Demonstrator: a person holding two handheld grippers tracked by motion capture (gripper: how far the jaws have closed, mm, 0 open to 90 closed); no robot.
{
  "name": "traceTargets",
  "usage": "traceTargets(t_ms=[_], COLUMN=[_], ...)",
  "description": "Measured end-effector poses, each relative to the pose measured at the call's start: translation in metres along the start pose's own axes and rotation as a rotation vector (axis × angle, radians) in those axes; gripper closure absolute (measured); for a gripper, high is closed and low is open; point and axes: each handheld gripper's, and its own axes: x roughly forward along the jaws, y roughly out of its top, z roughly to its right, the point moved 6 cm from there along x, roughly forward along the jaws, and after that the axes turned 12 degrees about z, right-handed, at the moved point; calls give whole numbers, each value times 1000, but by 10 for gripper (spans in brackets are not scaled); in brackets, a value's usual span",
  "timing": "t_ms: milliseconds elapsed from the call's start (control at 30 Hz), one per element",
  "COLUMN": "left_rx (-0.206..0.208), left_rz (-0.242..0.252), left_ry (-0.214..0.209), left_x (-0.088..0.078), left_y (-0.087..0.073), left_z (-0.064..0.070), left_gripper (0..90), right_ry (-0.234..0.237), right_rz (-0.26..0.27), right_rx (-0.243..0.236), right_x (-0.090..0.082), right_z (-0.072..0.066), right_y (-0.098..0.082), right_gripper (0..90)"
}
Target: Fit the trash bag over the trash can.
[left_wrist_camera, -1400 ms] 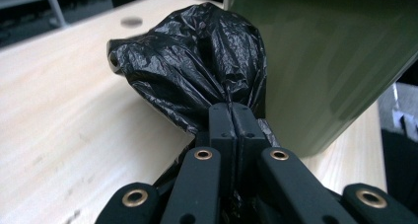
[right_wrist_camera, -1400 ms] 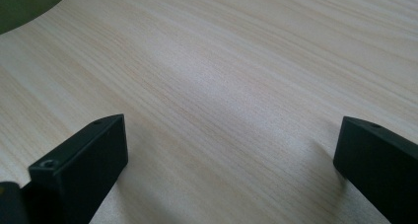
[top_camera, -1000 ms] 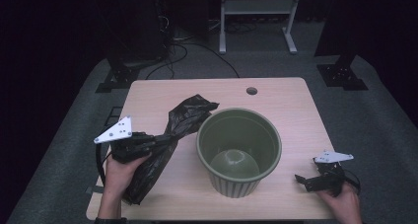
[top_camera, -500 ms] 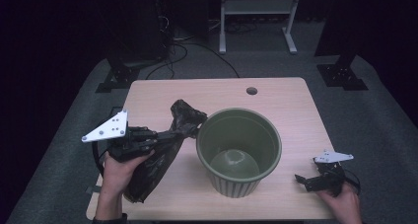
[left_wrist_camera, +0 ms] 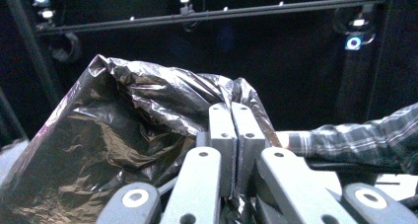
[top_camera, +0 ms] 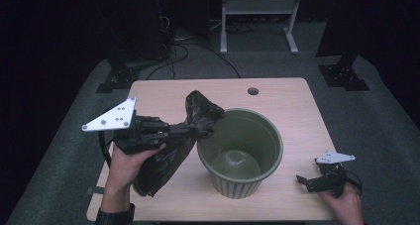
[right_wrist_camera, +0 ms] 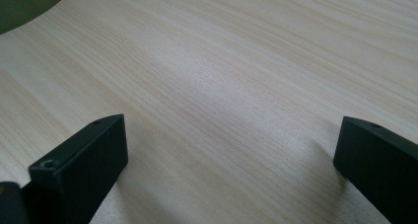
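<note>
Two claws are mine here, one in each hand. My left claw (top_camera: 190, 130) has its jaws pressed flat together on a fold of the black plastic bag (top_camera: 163, 155); in the left gripper view the crinkled film (left_wrist_camera: 123, 135) bunches up against the closed jaws and spreads away to their left. The bag's gathered top stands just past the claw's tips, right beside the rim of the green pot (top_camera: 240, 153), while the rest of the bag hangs down under my left hand (top_camera: 126, 160) toward the bench (top_camera: 277, 93). The pot stands upright on the bench between my two claws. My right claw (top_camera: 304, 181) rests low near the bench's edge, well apart from the pot, its jaws spread wide over bare wood (right_wrist_camera: 222, 86) with nothing between them.
</note>
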Motion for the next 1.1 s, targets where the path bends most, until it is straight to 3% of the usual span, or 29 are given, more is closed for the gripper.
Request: traceTargets(t_ms=[233,633,833,1100], left_rx=[-9,-70,-72,-76], left_rz=[34,92,100,116], left_ry=[-67,-175,-232,-259], left_x=[14,47,62,72], left_y=[10,14,19,24], left_z=[1,-9,-2,1], left_gripper=[887,887,886,886], right_ry=[0,0,-1,-1], right_rz=[0,0,0,0], right_rx=[0,-1,1,1], right_x=[0,0,0,0], right_z=[0,0,0,0], right_y=[0,0,0,0], right_gripper=[0,0,0,0])
